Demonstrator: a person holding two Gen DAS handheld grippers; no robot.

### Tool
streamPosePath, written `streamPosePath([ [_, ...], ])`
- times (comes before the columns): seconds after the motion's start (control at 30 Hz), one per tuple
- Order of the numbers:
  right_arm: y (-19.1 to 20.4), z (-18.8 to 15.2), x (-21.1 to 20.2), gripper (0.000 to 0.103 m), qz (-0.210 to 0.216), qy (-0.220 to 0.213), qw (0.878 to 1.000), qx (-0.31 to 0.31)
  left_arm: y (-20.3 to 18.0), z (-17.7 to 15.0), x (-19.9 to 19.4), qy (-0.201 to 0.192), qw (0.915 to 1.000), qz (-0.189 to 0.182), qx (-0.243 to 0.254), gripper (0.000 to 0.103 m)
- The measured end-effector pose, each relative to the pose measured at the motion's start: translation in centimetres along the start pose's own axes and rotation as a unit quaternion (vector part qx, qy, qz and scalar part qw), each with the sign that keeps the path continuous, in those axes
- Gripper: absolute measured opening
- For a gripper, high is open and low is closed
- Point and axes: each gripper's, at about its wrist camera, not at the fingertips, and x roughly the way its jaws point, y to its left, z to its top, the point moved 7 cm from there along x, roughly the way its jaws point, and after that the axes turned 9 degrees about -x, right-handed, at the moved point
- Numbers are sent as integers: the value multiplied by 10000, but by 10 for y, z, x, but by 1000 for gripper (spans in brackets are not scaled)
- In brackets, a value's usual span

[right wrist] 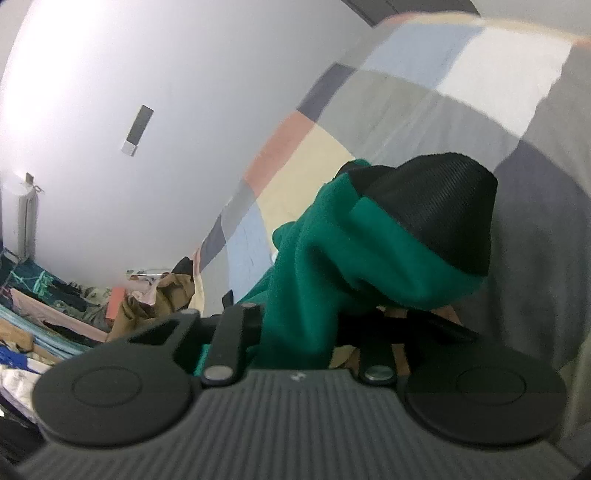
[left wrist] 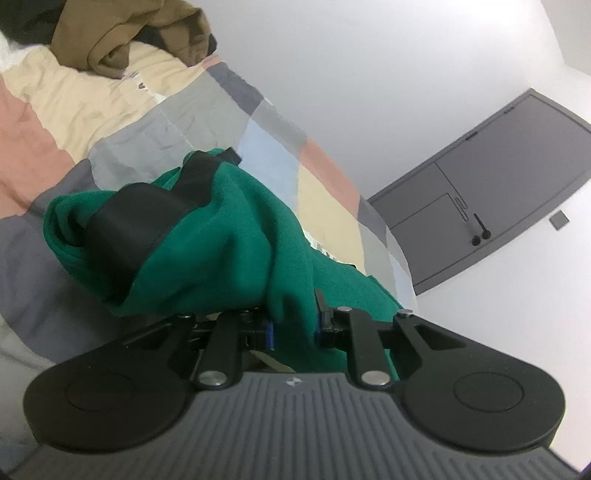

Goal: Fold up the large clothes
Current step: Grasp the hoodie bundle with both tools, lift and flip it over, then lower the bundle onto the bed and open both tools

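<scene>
Fingers of the left gripper [left wrist: 177, 206] pinch the green garment [left wrist: 229, 236]; the right gripper [right wrist: 399, 206] clamps it too, above the patchwork bedspread [left wrist: 110, 125].

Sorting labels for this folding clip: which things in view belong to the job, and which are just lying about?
Part of the job:
green garment
left gripper, shut on it
right gripper, shut on it

Lying about:
patchwork bedspread
brown garment
clothes pile
grey door

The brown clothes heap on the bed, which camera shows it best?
The left wrist view: the brown clothes heap lies large and sharp on the patchwork bedspread. The right wrist view shows it small, at the bed's far edge, partly hidden behind the right gripper's body.
</scene>
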Motion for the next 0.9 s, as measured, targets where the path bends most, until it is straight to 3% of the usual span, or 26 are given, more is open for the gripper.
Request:
streamPosePath([
  [0.1, -3, 6, -1, 50, 57, -39, 9997, 249, -4, 9, 4, 95, 9998, -106, -154, 27],
  [0.17, 4, 13, -7, 69, 152, -163, 9994, 253, -9, 20, 12, 214, 9995, -148, -196, 43],
  [0.2, 10, 18, -7, 71, 205, -209, 9994, 205, -13, 27, 17, 248, 9994, -184, -169, 47],
  [0.37, 41, 53, 6, 72, 428, -581, 9971, -249, -34, 63, 34, -191, 9992, -350, 24, 63],
  [0.47, 54, 73, 28, 81, 578, -682, 9943, -573, -46, 86, 48, -516, 9970, -485, 309, 72],
  [0.53, 57, 81, 47, 81, 468, -652, 9928, -894, -52, 98, 59, -669, 9949, -524, 539, 76],
  [0.77, 44, 87, 86, 80, 444, -783, 9820, -1664, -48, 121, 88, -1102, 9866, -189, 1190, 79],
  [0.9, 47, 85, 110, 80, 90, -668, 9695, -2355, -37, 130, 118, -1140, 9792, 245, 1658, 79],
])
